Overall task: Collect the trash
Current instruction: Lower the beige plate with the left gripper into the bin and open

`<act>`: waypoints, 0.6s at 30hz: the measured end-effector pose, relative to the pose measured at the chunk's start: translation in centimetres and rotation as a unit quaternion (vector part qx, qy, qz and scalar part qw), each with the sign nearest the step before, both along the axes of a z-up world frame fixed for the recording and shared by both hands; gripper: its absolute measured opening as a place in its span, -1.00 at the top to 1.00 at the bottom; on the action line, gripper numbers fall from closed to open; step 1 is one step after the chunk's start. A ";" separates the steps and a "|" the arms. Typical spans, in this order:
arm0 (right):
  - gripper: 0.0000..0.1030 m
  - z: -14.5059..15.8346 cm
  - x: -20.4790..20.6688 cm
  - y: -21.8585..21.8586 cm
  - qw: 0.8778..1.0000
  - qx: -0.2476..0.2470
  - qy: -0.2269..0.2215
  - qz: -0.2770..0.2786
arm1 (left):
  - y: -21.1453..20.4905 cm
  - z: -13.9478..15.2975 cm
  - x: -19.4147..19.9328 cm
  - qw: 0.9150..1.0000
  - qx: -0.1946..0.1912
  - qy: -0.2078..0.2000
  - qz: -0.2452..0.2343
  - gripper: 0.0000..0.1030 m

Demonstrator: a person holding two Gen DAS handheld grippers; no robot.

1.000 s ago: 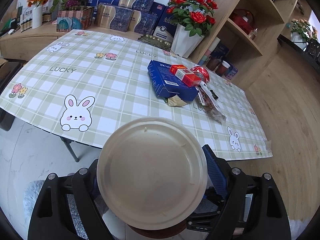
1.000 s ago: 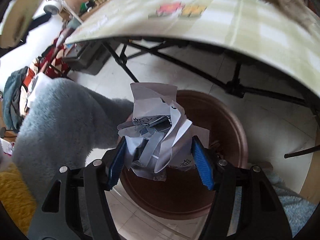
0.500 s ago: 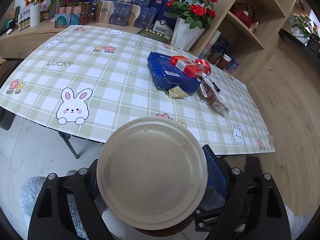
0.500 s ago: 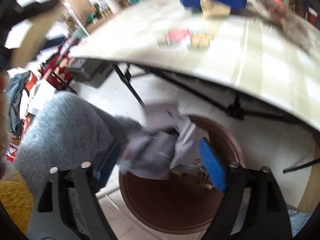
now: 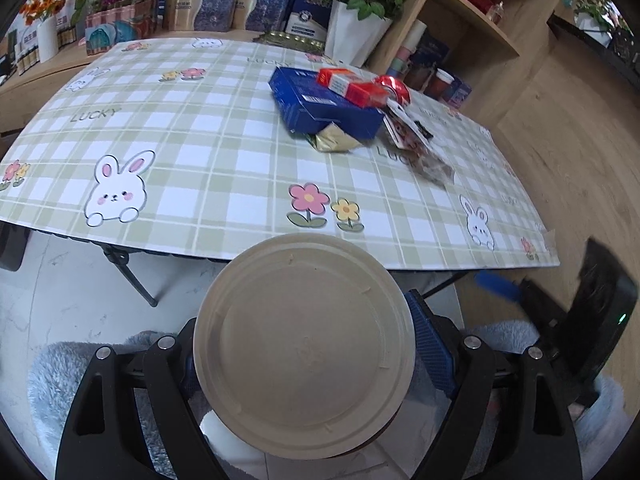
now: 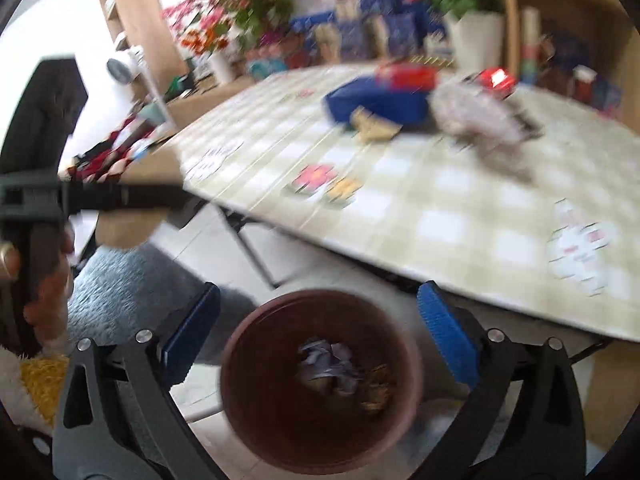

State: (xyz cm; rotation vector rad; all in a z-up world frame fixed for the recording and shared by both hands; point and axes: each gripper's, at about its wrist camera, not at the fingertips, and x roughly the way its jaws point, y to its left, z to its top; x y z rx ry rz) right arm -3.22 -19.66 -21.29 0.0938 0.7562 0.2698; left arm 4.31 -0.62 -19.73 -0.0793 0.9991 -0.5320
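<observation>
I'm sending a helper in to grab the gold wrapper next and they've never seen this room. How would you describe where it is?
Look at the table with the green checked cloth printed with rabbits and flowers. Near its middle lies a big blue box with a red carton on top. The gold wrapper pokes out from under the box's near edge: small, crumpled and shiny gold, unlike the clear snack bag beside it.

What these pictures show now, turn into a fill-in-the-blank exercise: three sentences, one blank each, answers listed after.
1. The left tool is shut on a beige lid that is ____ in shape.
2. The crumpled paper lies ____ the brown bin.
3. On the table, the red box lies on top of the ____ box.

Answers: round; inside; blue
</observation>
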 end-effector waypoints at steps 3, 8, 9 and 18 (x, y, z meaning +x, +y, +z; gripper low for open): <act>-0.89 1.0 -1.3 -2.3 0.998 -0.023 -0.027 -0.043 | -0.9 -0.8 -0.5 1.000 0.005 0.010 -0.017 -0.59; -0.89 0.2 -3.1 -5.3 0.994 -0.012 -0.048 -0.098 | -2.8 -2.1 -1.3 0.998 0.016 0.024 -0.048 -0.59; -0.89 -0.3 -3.2 -6.0 0.993 -0.002 -0.044 -0.111 | -3.2 -2.5 -1.4 0.998 0.020 0.029 -0.054 -0.59; -0.89 -1.8 -2.3 -5.9 0.993 0.007 -0.016 -0.117 | -5.2 -5.0 -1.2 0.993 0.048 0.066 -0.082 -0.59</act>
